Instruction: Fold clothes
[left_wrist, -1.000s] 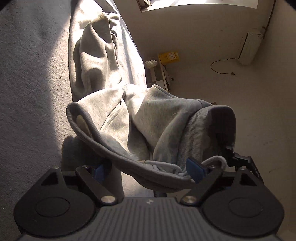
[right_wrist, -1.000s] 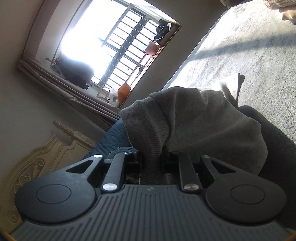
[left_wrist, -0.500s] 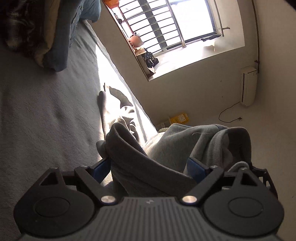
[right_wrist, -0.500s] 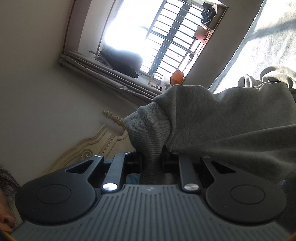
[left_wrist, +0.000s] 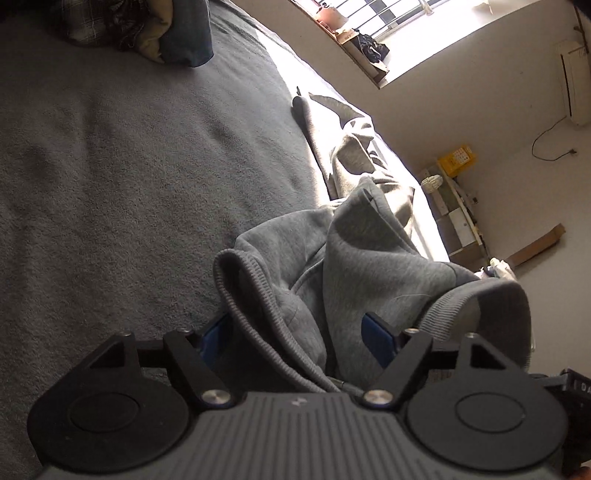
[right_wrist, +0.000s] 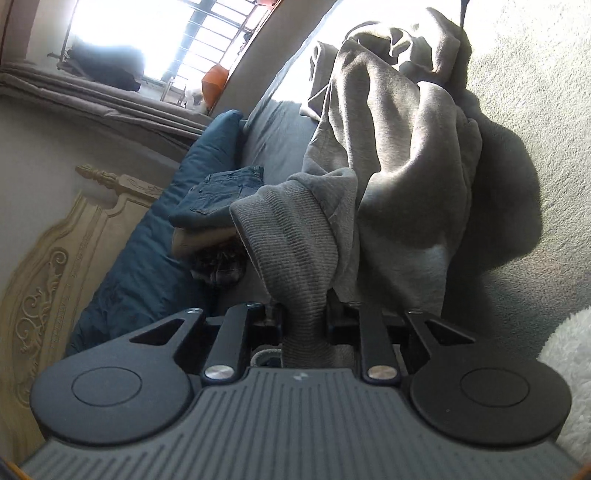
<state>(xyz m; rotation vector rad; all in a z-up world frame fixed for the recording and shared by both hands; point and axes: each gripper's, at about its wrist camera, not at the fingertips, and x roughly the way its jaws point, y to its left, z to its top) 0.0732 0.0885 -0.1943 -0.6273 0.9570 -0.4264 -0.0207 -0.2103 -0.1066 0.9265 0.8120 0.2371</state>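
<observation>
Bedspread (left_wrist: 110, 166): grey, nubby pile. Sweatpants (right_wrist: 399, 166): grey fleece, crumpled across it, ribbed waistband bunched. Right gripper (right_wrist: 304, 325): clamped on waistband rib, pads hidden. Left gripper (left_wrist: 295, 332): blue pads (left_wrist: 375, 338) spread wide, fabric heaped between; actual pinch unclear.

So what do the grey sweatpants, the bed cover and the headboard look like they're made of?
Grey sweatpants: soft matte fleece-like knit, probably cotton, with a ribbed waistband. Bed cover: grey, napped, matte, perhaps fleece. Headboard: hard, cream-painted, carved scrollwork, likely wood, though I can't be sure.
</observation>
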